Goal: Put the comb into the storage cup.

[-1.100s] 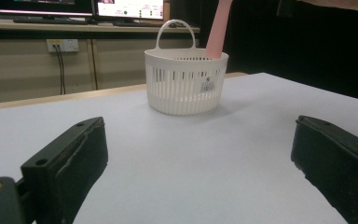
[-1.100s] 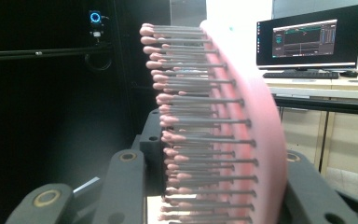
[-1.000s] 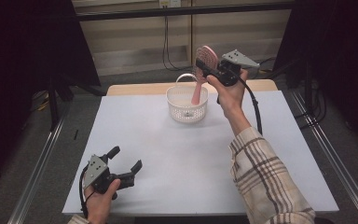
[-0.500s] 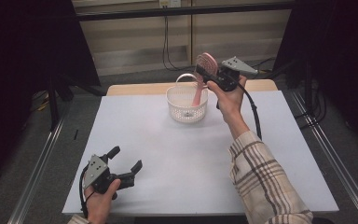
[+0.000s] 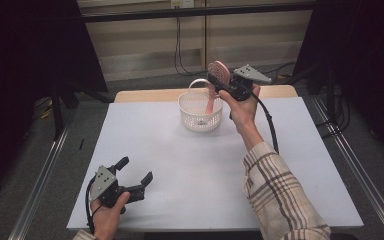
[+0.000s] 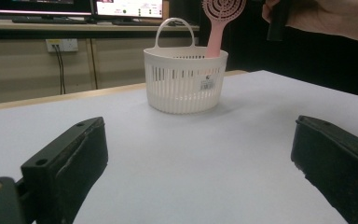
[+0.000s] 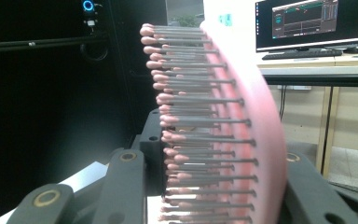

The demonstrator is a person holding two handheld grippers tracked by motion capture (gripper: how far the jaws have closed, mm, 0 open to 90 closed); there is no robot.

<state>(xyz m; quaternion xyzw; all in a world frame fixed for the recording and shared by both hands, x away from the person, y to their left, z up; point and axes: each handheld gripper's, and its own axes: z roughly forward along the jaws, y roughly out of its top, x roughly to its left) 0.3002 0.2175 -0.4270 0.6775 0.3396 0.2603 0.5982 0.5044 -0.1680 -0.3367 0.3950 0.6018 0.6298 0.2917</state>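
Observation:
A pink hairbrush (image 5: 215,80) stands nearly upright over the white slotted basket (image 5: 200,111), handle down inside it. My right gripper (image 5: 223,86) is shut on the brush head at the far middle of the table. Up close, the brush's bristles (image 7: 205,135) sit between the black jaws. The left gripper view catches the basket (image 6: 185,79) with the brush (image 6: 220,18) poking out of its top. My left gripper (image 5: 132,171) rests low near the table's front left, open, with nothing between its fingers.
The basket has a hoop handle (image 5: 198,82) at its back. The white tabletop (image 5: 190,165) stretches between the two grippers. A wooden strip (image 5: 145,94) runs along the far edge, and metal rails (image 5: 40,180) flank the table.
My right gripper has come down with the brush, and the handle has sunk deeper into the basket. The left gripper has stayed where it was.

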